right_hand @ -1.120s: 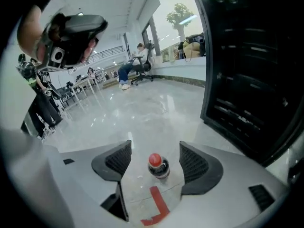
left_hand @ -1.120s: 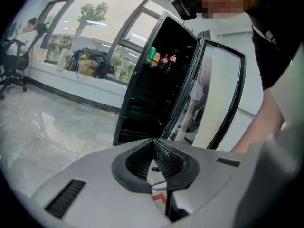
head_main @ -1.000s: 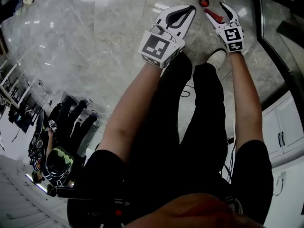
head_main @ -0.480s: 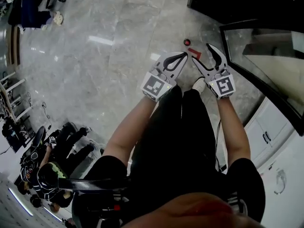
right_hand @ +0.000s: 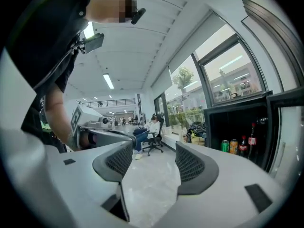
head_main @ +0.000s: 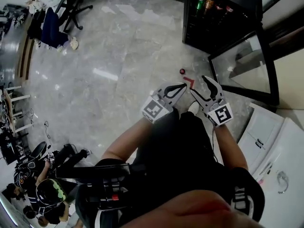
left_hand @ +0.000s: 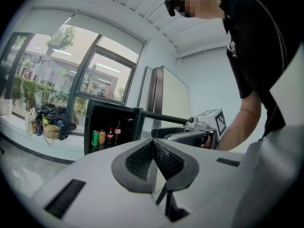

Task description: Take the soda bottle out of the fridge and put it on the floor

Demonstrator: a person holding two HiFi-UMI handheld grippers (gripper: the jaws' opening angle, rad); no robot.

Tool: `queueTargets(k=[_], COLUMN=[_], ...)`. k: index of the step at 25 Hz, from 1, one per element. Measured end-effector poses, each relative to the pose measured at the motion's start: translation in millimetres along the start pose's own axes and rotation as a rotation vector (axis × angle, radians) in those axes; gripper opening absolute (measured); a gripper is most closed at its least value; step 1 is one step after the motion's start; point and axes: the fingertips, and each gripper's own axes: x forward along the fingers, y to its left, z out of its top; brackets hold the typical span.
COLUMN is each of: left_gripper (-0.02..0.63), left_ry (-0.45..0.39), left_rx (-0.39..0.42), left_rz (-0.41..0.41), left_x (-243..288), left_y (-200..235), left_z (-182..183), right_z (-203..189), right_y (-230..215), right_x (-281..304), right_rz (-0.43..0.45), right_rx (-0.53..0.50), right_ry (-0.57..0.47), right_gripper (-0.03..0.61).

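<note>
The black fridge [head_main: 216,13] stands at the top right with its glass door [head_main: 242,65] swung open. On its shelf are a green can [left_hand: 94,137], an orange can [left_hand: 102,137] and two dark soda bottles [left_hand: 110,136], seen again as soda bottles [right_hand: 243,146] in the right gripper view. My left gripper [head_main: 183,85] is shut and empty, its pads [left_hand: 142,158] pressed together. Beside it my right gripper [head_main: 198,85] is open with nothing between its pads [right_hand: 190,165]. Both hang above the marble floor [head_main: 118,56], well short of the fridge.
A small red round thing [head_main: 182,71] and a red strip [head_main: 189,81] lie on the floor just ahead of the grippers. A white cabinet [head_main: 266,137] stands at the right. A person sits on an office chair [head_main: 52,13] at far left; bags and gear [head_main: 42,175] lie lower left.
The head view has lifted and pulled back, bringing the open fridge and its drinks into sight. Both grippers are now higher off the floor and closer together; their jaws are unchanged.
</note>
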Motion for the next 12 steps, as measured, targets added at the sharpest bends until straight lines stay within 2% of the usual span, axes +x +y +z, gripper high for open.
queueTargets(k=[3, 9, 10, 12], left_gripper=[0.005, 0.005, 0.005, 0.005], left_ry=[-0.01, -0.032, -0.034, -0.038], left_rx=[0.011, 0.046, 0.056, 0.062], left_rz=[-0.047, -0.09, -0.089, -0.081], left_x=[-13, -40, -42, -46], left_y=[-27, -58, -60, -60], left_z=[30, 78, 83, 90], right_z=[40, 105, 112, 118], right_y=[25, 59, 62, 66], right_x=[-15, -39, -41, -43], right_rz=[0.024, 0.057, 0.057, 0.046], right_rx=[-0.003, -0.008, -0.018, -0.052], right_ry=[-0.027, -0.104, -0.109, -0.081], right_gripper=[0.269, 0.05, 0.024, 0.012])
